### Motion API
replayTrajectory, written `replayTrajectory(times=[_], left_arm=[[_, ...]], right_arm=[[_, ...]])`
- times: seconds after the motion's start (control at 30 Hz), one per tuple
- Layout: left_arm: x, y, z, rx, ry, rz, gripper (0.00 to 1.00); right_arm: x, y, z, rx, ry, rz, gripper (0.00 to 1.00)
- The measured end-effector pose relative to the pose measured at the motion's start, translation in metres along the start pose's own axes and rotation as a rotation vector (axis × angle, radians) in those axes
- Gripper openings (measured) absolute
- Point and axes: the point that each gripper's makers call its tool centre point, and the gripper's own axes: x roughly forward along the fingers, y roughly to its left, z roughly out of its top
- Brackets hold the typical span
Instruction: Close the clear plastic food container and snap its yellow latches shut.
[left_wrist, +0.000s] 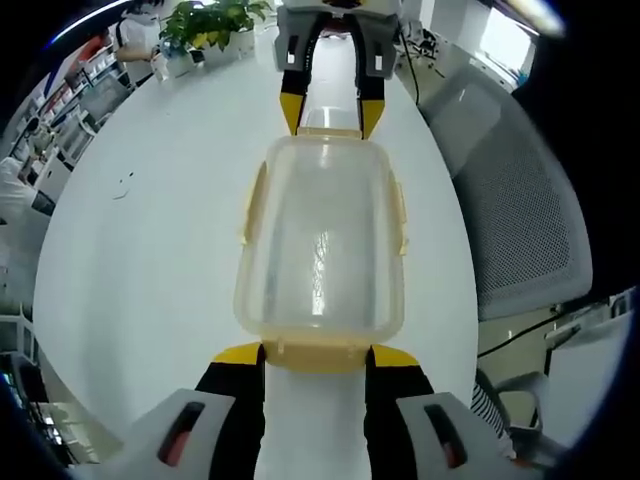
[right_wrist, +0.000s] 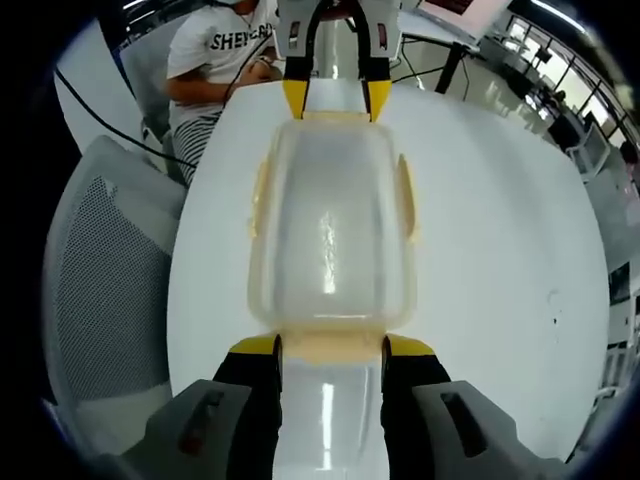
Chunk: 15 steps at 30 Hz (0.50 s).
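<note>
The clear container (left_wrist: 322, 250) is laid on the white table (left_wrist: 160, 240), long axis running between the left gripper (left_wrist: 316, 358) and right gripper (right_wrist: 331, 350), whose parted jaws flank its end latches, gripping nothing.

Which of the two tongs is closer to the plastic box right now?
Neither: the left tongs and right tongs sit at opposite ends of the plastic box, each straddling an end latch, seemingly equally close.

The left gripper (left_wrist: 316, 352) and right gripper (right_wrist: 331, 342) face each other from opposite ends, jaws spread wide and level, yellow fingertips (left_wrist: 238, 353) pointing inward; whether the tips touch anything is hard to judge
</note>
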Motion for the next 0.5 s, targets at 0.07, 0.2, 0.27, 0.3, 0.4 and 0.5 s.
replayTrajectory(times=[0.07, 0.2, 0.27, 0.3, 0.4, 0.5], left_arm=[[0.001, -0.002, 0.003, -0.006, -0.002, -0.006, 0.33], [0.002, -0.002, 0.008, -0.013, -0.013, -0.006, 0.33], [0.002, -0.001, 0.009, -0.01, -0.011, -0.004, 0.33], [0.003, -0.001, 0.01, -0.012, -0.011, -0.006, 0.33], [0.004, -0.002, 0.014, -0.012, -0.011, -0.008, 0.33], [0.007, -0.003, 0.02, -0.014, -0.01, -0.008, 0.33]], right_arm=[[-0.001, -0.001, -0.002, -0.009, 0.006, -0.001, 0.35], [-0.002, -0.002, -0.007, -0.013, 0.02, -0.004, 0.35], [-0.004, -0.003, -0.008, -0.01, 0.015, -0.004, 0.35], [-0.006, -0.002, -0.009, -0.004, 0.013, 0.0, 0.35], [-0.007, 0.0, -0.013, -0.01, 0.007, 0.0, 0.35], [-0.01, -0.001, -0.019, -0.009, 0.006, -0.002, 0.35]])
